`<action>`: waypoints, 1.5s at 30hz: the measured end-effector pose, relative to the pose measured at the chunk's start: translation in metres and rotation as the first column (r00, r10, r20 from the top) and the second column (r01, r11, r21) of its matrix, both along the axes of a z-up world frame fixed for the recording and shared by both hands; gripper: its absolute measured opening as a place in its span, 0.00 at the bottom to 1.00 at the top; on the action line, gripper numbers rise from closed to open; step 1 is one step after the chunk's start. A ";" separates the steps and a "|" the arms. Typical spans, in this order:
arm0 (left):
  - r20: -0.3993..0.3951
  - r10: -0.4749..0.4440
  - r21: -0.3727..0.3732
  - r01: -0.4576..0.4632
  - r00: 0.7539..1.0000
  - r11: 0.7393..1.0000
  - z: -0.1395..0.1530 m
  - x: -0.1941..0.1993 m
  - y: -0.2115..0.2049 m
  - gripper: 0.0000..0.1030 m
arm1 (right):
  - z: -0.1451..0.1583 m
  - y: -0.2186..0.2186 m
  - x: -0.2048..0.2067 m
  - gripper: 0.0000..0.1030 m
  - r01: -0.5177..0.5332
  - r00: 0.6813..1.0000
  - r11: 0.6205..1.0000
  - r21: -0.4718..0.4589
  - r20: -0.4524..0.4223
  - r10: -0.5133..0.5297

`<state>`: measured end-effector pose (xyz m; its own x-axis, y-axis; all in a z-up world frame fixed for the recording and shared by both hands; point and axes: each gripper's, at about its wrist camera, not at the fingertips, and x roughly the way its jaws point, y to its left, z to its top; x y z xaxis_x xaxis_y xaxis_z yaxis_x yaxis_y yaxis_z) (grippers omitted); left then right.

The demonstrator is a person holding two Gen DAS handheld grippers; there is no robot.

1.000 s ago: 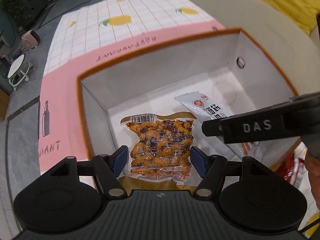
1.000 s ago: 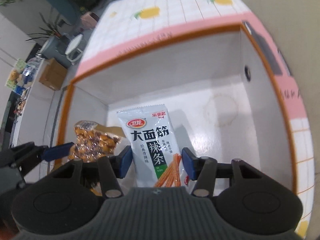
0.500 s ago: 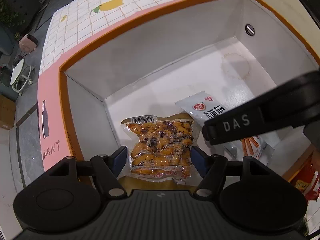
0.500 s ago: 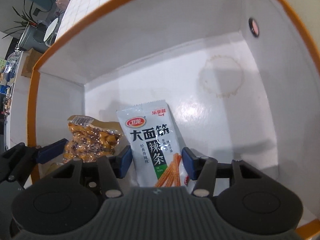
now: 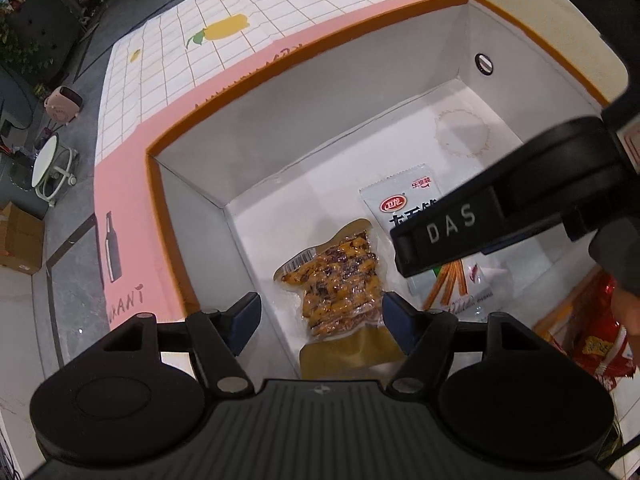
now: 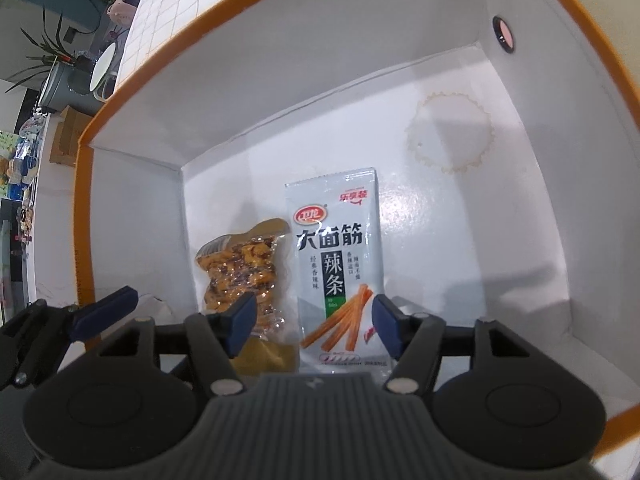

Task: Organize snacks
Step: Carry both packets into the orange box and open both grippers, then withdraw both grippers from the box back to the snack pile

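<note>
A white box with an orange rim [image 5: 256,92] holds two snacks on its floor. The clear pack of orange-brown pieces [image 5: 336,284] lies flat between the fingers of my left gripper [image 5: 320,314], which stands open and does not touch it. Beside it lies the white spicy-strip packet [image 6: 336,264]. My right gripper [image 6: 312,316] hangs over the packet's lower end with its jaws opening; the pads stand off the packet's edges. The clear pack [image 6: 240,272] sits just left of the packet. In the left wrist view the right gripper's black finger marked DAS [image 5: 452,224] covers the packet's middle.
A red snack bag [image 5: 600,340] lies outside the box at the right, next to a hand [image 5: 630,312]. The box stands on a pink and white lemon-print cloth [image 5: 224,40]. A ring stain [image 6: 448,136] marks the box floor, and its right wall has a round hole [image 6: 504,34].
The right gripper's jaws have widened off the white packet, which now lies flat on the box floor. Both grippers have sunk a little into the box and rolled, so the snacks look slanted.
</note>
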<state>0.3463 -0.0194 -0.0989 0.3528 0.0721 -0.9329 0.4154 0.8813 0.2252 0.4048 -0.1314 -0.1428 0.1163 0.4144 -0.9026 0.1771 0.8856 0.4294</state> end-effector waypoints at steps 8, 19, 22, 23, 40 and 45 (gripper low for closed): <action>0.042 0.043 -0.065 -0.040 0.998 0.997 0.028 -0.022 0.008 0.79 | 0.038 -0.004 -0.015 0.62 -0.009 0.995 0.998 -0.058 0.096 0.015; 0.188 0.128 -0.191 -0.091 0.974 0.977 0.084 -0.082 0.019 0.79 | 0.103 -0.025 -0.066 0.62 -0.026 0.952 0.988 -0.153 0.296 0.071; 0.235 0.151 -0.225 -0.098 0.960 0.969 0.094 -0.104 0.022 0.79 | 0.120 -0.027 -0.088 0.62 -0.035 0.929 0.981 -0.188 0.356 0.102; 0.246 0.157 -0.237 -0.098 0.956 0.967 0.096 -0.112 0.023 0.79 | 0.125 -0.028 -0.096 0.62 -0.037 0.920 0.980 -0.197 0.376 0.110; 0.260 0.244 -0.448 -0.107 0.934 0.888 0.078 -0.234 0.025 0.78 | 0.119 -0.048 -0.258 0.77 -0.009 0.830 0.980 -0.197 0.545 0.117; 0.206 0.248 -0.467 -0.128 0.947 0.875 0.053 -0.252 0.022 0.78 | 0.099 -0.046 -0.307 0.77 0.018 0.778 0.951 -0.307 0.602 0.179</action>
